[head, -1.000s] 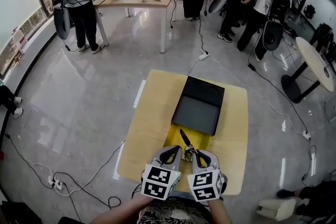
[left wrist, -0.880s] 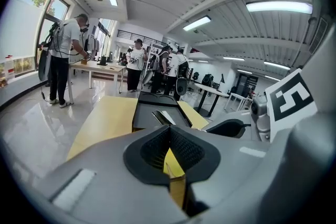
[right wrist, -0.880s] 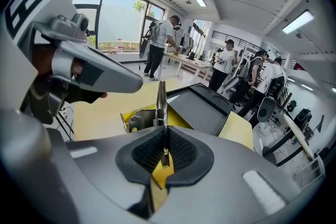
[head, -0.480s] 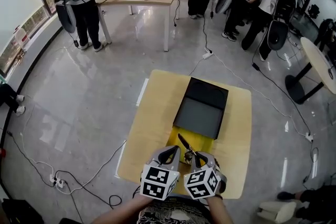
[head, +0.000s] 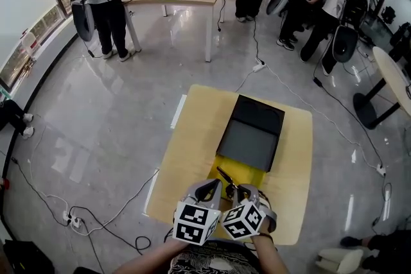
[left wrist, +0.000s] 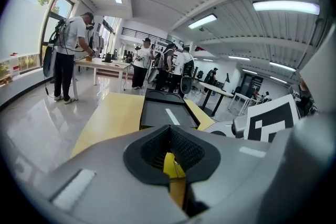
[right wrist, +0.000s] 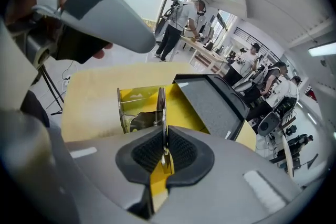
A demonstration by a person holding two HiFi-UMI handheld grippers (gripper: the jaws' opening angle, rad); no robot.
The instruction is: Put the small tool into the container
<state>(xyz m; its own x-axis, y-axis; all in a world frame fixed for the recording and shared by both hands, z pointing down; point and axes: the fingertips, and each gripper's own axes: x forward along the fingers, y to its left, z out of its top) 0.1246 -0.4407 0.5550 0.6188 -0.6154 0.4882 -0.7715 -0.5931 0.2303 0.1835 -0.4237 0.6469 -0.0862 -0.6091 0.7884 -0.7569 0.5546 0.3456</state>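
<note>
Right gripper [right wrist: 164,150] clenched on small tool [right wrist: 161,106]. Tool hangs over near end of yellow container [right wrist: 137,96], seemingly not yet inside. Left gripper [left wrist: 170,157] clenched on nothing, near container. Remaining work: lower tool, release.

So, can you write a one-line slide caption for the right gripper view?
Right gripper shut on a small metal tool, held over the yellow container.

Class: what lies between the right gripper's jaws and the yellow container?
The small tool, clamped in the right gripper, points toward the yellow container; the right gripper view shows it best.
</note>
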